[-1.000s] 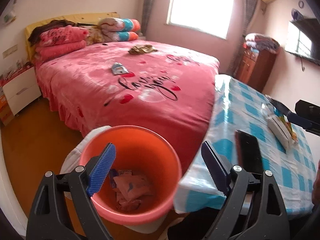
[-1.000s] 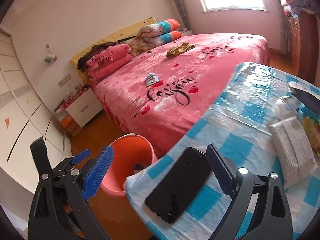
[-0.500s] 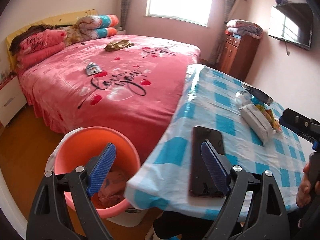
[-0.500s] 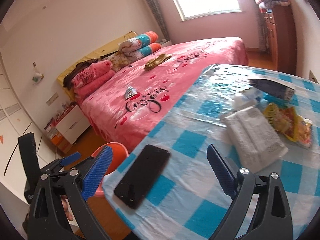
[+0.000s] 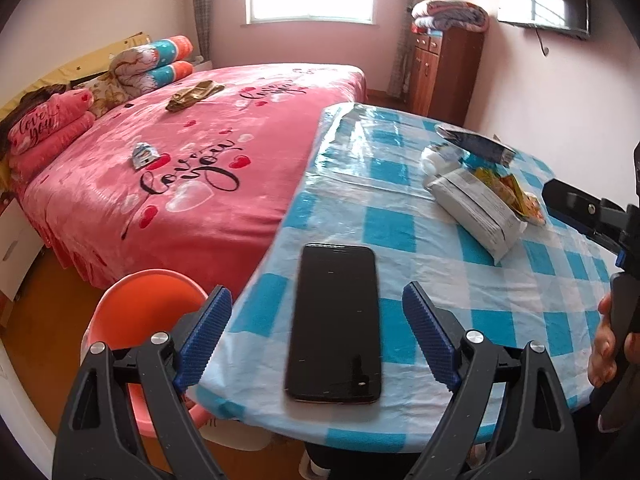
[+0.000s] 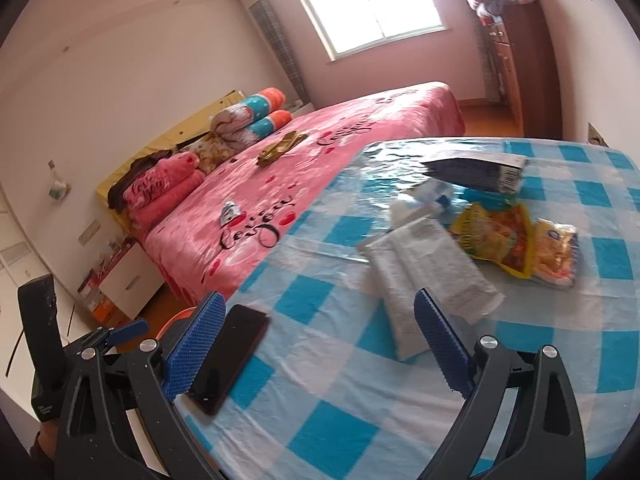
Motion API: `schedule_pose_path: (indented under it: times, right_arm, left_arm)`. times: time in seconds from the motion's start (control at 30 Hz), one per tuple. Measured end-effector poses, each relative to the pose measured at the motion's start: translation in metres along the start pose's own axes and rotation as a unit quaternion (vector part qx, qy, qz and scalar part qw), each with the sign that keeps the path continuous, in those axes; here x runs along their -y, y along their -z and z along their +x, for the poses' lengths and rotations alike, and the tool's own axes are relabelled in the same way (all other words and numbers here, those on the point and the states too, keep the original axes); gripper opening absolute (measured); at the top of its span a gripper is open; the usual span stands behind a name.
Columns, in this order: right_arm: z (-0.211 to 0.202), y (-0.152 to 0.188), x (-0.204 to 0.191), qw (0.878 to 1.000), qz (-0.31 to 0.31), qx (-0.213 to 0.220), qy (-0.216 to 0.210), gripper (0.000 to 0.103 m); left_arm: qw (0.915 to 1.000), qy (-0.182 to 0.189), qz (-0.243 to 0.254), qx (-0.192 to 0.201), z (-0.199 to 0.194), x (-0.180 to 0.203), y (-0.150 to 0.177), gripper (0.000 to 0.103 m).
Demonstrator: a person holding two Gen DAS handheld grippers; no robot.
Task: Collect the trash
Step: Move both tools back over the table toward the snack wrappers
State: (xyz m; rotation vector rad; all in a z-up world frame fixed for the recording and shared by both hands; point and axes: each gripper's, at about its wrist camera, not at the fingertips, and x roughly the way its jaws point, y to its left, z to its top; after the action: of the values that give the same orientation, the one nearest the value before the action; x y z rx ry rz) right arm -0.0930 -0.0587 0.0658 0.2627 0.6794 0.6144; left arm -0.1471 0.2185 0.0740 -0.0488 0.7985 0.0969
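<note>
An orange trash bin (image 5: 152,304) stands on the floor between the bed and the table. On the blue checked table (image 5: 400,220) lie a white wrapper pack (image 6: 428,276), a yellow snack bag (image 6: 516,240), a dark wrapper (image 6: 476,172) and crumpled white paper (image 6: 420,196). My left gripper (image 5: 316,336) is open and empty above a black phone (image 5: 336,320) near the table's front edge. My right gripper (image 6: 320,340) is open and empty, just short of the white pack. A small wrapper (image 5: 142,154) and an olive crumpled item (image 5: 192,94) lie on the pink bed.
The pink bed (image 5: 192,168) fills the space left of the table, with folded quilts (image 5: 148,64) at its head. A wooden cabinet (image 5: 444,72) stands by the far wall. A hand (image 5: 608,352) holds the right gripper at the left wrist view's right edge.
Both grippers have swung right, from over the orange bin toward the table. The bin has slid to the lower left of the views, and the trash on the table looms nearer. Both stay open.
</note>
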Motion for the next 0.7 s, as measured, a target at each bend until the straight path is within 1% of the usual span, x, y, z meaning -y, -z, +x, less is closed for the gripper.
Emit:
schedule_pose_path:
  times: [0.13, 0.3, 0.43, 0.53, 0.67, 0.7]
  right_arm:
    - [-0.006, -0.001, 0.024, 1.0, 0.017, 0.006, 0.012, 0.094]
    - [-0.014, -0.004, 0.048, 0.999, 0.02, 0.017, 0.043, 0.094]
    - [-0.018, -0.005, 0.068, 0.997, 0.027, 0.023, 0.064, 0.094]
    - [-0.02, -0.004, 0.087, 0.996, 0.041, 0.026, 0.072, 0.094]
    - [-0.02, -0.003, 0.108, 0.995, 0.06, 0.026, 0.08, 0.094]
    - [-0.021, -0.003, 0.112, 0.994, 0.064, 0.026, 0.081, 0.094]
  left_arm:
    - [0.9999, 0.007, 0.013, -0.007, 0.005, 0.018, -0.005, 0.088]
    - [0.9993, 0.024, 0.025, -0.017, 0.012, 0.041, -0.014, 0.088]
    - [0.9979, 0.05, 0.023, -0.033, 0.021, 0.059, -0.023, 0.088]
    - [0.9969, 0.068, 0.021, -0.034, 0.026, 0.073, -0.035, 0.088]
    - [0.9949, 0.094, 0.015, -0.031, 0.032, 0.09, -0.06, 0.088]
    - [0.994, 0.104, 0.013, -0.031, 0.036, 0.096, -0.07, 0.088]
